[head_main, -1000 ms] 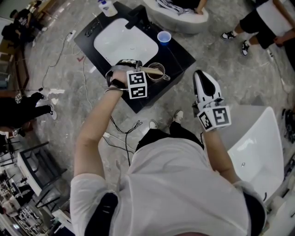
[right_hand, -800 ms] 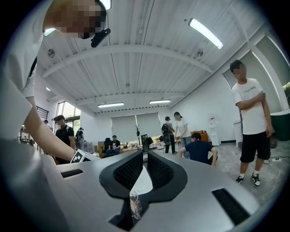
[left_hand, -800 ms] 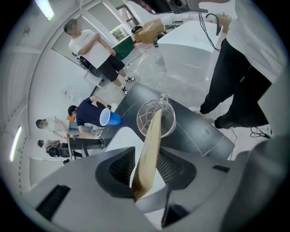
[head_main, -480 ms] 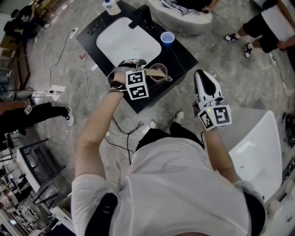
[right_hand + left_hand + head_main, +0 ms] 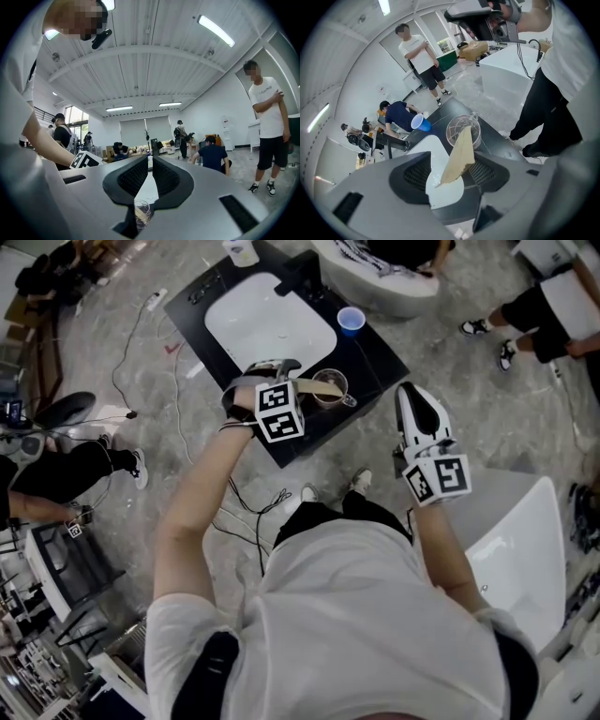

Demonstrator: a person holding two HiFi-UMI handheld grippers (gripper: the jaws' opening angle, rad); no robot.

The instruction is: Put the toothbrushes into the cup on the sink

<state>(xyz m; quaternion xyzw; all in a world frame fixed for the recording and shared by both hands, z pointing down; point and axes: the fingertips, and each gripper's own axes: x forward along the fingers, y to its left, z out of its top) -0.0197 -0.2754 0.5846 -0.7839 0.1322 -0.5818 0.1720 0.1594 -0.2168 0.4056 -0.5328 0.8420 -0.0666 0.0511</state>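
Left tool (image 5: 450, 174): is opening around the toothbrush (image 5: 458, 155).
Toothbrush: is leaning into the cup (image 5: 452, 129).
Right tool (image 5: 150, 169): is holding nothing, jaws together.

A blue plastic cup (image 5: 351, 320), a white bathtub (image 5: 530, 559) and a bystander in a white shirt (image 5: 419, 54) are in view.

Head view hangs high above the cup (image 5: 328, 387), looking steeply down, with the bench (image 5: 380, 357) and floor (image 5: 487, 390) spread out below and the cup a long way off. Left gripper view is in close, just short of the cup, aimed down across the bench. Right gripper view sits further back from the cup, facing almost level. The ceiling (image 5: 140, 61) fills its top and the cup shows low in frame. All three catch that cup.
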